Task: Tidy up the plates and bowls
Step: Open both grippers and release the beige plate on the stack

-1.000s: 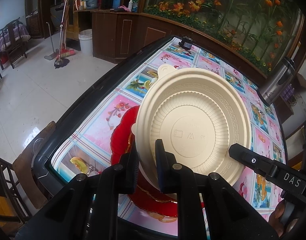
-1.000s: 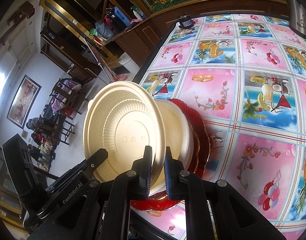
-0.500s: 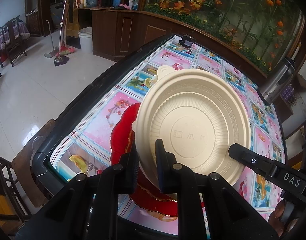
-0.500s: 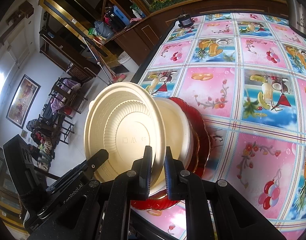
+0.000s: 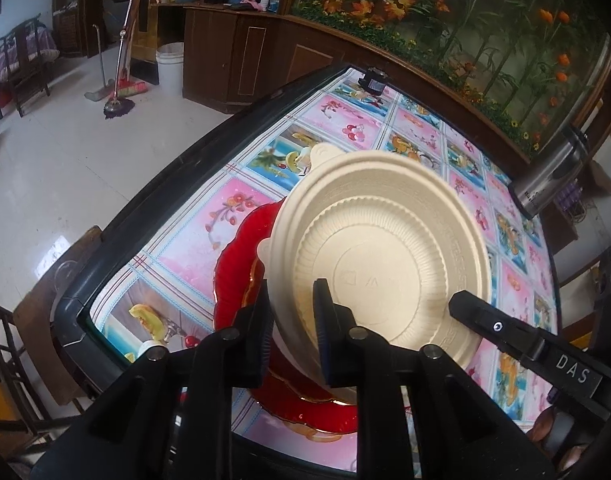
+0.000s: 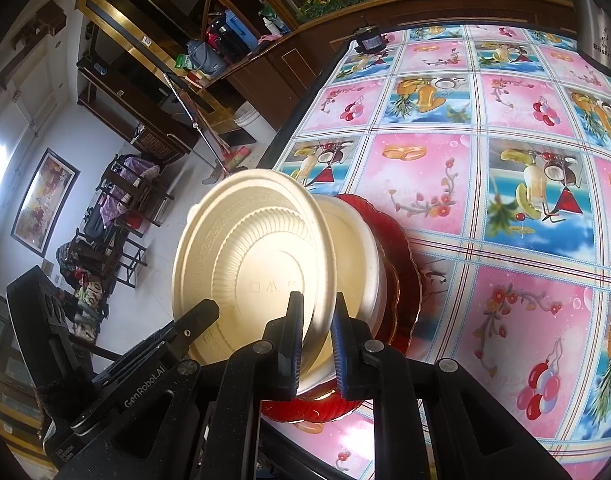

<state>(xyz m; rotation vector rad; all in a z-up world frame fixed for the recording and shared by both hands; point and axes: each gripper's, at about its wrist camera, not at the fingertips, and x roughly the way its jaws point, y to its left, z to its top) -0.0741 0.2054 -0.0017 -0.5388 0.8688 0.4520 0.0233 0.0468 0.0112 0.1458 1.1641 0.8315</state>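
Vinyl-covered table [image 5: 241, 208] is seen with a red plate [image 5: 233, 272] near its 7 o'clock corner and a cream bowl [image 6: 357, 248] nested on it. A cream ribbed dish [image 5: 385, 256] is stood upside-down on top, base tilted up toward both cameras. Left gripper [image 5: 291, 330] straddles the dish rim at 6 o'clock; its jaws have just been opening, gaps are visible, and the rim is no longer pinched as a second ago. Right gripper [image 6: 317, 338] brackets the rim at 5 o'clock, also just opening, slightly parted. Release onto the stack is judged underway; dish position is unchanged.
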